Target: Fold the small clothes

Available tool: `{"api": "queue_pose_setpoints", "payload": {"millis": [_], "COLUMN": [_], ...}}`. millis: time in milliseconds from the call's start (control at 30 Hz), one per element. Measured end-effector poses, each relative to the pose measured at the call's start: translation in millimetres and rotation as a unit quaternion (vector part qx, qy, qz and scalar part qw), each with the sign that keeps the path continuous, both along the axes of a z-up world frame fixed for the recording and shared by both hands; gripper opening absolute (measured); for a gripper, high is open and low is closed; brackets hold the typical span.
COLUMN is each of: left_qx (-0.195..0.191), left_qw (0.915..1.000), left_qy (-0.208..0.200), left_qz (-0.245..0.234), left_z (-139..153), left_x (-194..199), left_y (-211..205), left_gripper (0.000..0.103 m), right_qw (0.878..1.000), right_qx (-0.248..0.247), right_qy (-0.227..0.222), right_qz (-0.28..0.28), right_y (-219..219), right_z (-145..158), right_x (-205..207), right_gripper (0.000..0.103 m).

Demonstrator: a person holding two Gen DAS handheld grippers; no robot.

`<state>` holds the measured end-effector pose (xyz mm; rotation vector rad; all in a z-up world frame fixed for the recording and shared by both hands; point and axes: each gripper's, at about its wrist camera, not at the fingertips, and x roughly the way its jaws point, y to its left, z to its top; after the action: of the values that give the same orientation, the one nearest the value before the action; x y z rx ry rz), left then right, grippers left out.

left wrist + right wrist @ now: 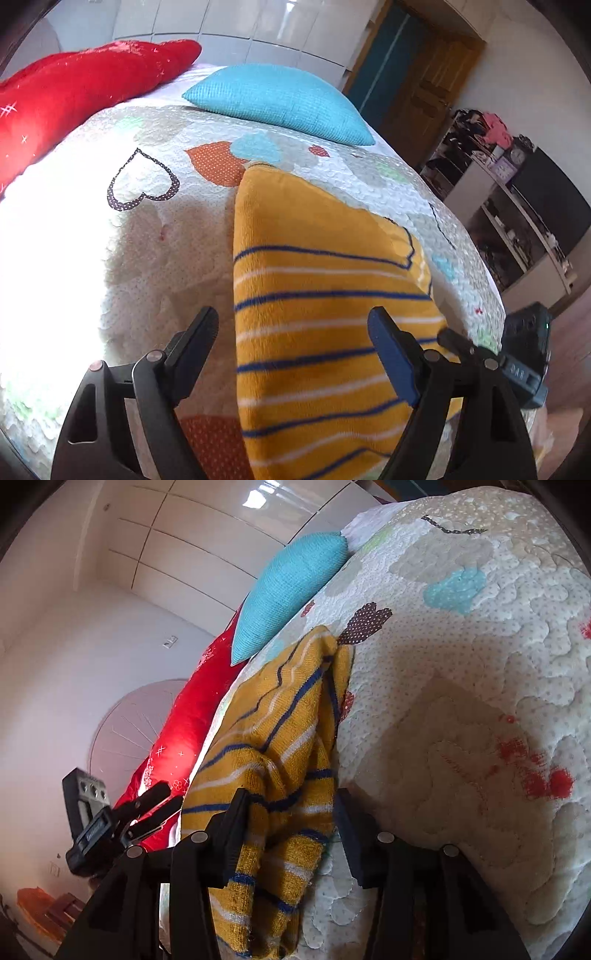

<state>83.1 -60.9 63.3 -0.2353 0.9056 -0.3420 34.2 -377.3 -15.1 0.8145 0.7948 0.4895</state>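
Note:
A yellow knit garment (325, 295) with blue and white stripes lies flat on the quilted bed cover (147, 236). My left gripper (295, 354) is open just above its near part, one finger on each side of its left edge. In the right wrist view the garment (273, 746) is bunched and its edge hangs between the fingers of my right gripper (288, 834), which stand wide apart and are not closed on it. The other gripper (122, 823) shows at the left of that view.
A turquoise cushion (280, 99) and a red plush cushion (81, 92) lie at the far side of the bed. Shelves with clutter (509, 192) and a wooden door (424, 88) stand to the right. White wardrobe panels (166, 542) rise behind.

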Motion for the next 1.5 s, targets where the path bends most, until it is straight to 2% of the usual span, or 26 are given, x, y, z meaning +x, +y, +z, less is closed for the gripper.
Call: {"api": "queue_pose_setpoints", "payload": {"millis": [100, 167, 233, 300, 367, 433, 500, 600, 667, 767, 833, 900, 1033, 1100, 1167, 1233, 1267, 1333, 1367, 1500], "left_qx": [0.002, 0.025, 0.025, 0.029, 0.037, 0.057, 0.087, 0.12, 0.096, 0.058, 0.051, 0.055, 0.066, 0.038, 0.028, 0.037, 0.044, 0.056, 0.066, 0.098], "left_qw": [0.9991, 0.9975, 0.9965, 0.9973, 0.9987, 0.9983, 0.9961, 0.9902, 0.9918, 0.9971, 0.9986, 0.9985, 0.9977, 0.999, 0.9993, 0.9992, 0.999, 0.998, 0.9967, 0.9896], "left_qy": [0.031, 0.061, 0.075, 0.063, 0.033, 0.009, 0.009, 0.07, 0.08, 0.046, 0.009, -0.009, 0.016, 0.014, 0.018, 0.006, -0.002, -0.028, -0.047, -0.103], "left_qz": [0.028, 0.025, 0.027, 0.024, 0.012, 0.009, 0.011, 0.012, 0.024, 0.019, 0.01, 0.003, 0.003, 0.017, 0.017, 0.012, 0.007, -0.004, -0.005, 0.022], "left_z": [-16, -33, -42, -31, -14, -2, -2, -31, -35, -12, 4, 7, -30, -34, -28, -19, -15, -3, 4, 20], "left_x": [36, 56, 62, 60, 59, 66, 80, 109, 111, 86, 54, 27, -1, -7, -12, -25, -35, -59, -73, -119], "left_y": [0, -6, -9, -11, -17, -24, -32, -40, -34, -27, -24, -22, -20, -13, -10, -10, -10, -9, -7, 7], "left_gripper": [0.082, 0.083, 0.084, 0.084, 0.084, 0.084, 0.084, 0.084, 0.084, 0.084, 0.084, 0.084, 0.085, 0.085, 0.085, 0.085, 0.085, 0.085, 0.085, 0.086], "right_qw": [1.0, 1.0, 1.0, 1.0, 1.0, 1.0, 1.0, 1.0, 1.0, 1.0, 0.999, 0.999, 1.0, 1.0, 1.0, 1.0, 1.0, 0.999, 0.998, 0.996], "right_qx": [0.0, 0.005, 0.007, 0.007, 0.01, 0.011, 0.012, 0.016, 0.021, 0.027, 0.028, 0.028, 0.028, 0.026, 0.017, -0.004, -0.021, -0.041, -0.034, -0.046], "right_qy": [-0.004, -0.005, -0.006, -0.008, -0.009, -0.01, -0.01, -0.012, -0.013, -0.015, -0.015, -0.015, -0.014, -0.013, -0.009, 0.007, 0.012, -0.016, -0.037, -0.078], "right_qz": [0.0, -0.001, -0.001, 0.0, 0.001, 0.001, 0.0, 0.0, 0.0, 0.0, 0.001, 0.0, 0.001, 0.001, -0.001, -0.002, -0.007, -0.026, -0.026, 0.011], "right_y": [5, 0, -1, -1, -1, -2, -2, -3, -4, -6, -6, -6, -6, -6, -4, -1, 0, 3, 6, 44], "right_z": [-3, -2, -1, -1, -1, -1, -2, -3, -3, -4, -4, -3, -3, -2, -1, 5, 13, 37, 49, 89], "right_x": [3, 5, 2, -2, -2, -5, -6, -6, -7, -8, -8, -8, -8, -8, -8, -7, -10, -25, -33, -40], "right_gripper": [0.051, 0.051, 0.051, 0.051, 0.052, 0.052, 0.052, 0.052, 0.052, 0.052, 0.052, 0.052, 0.052, 0.052, 0.052, 0.052, 0.056, 0.057, 0.061, 0.064]}}
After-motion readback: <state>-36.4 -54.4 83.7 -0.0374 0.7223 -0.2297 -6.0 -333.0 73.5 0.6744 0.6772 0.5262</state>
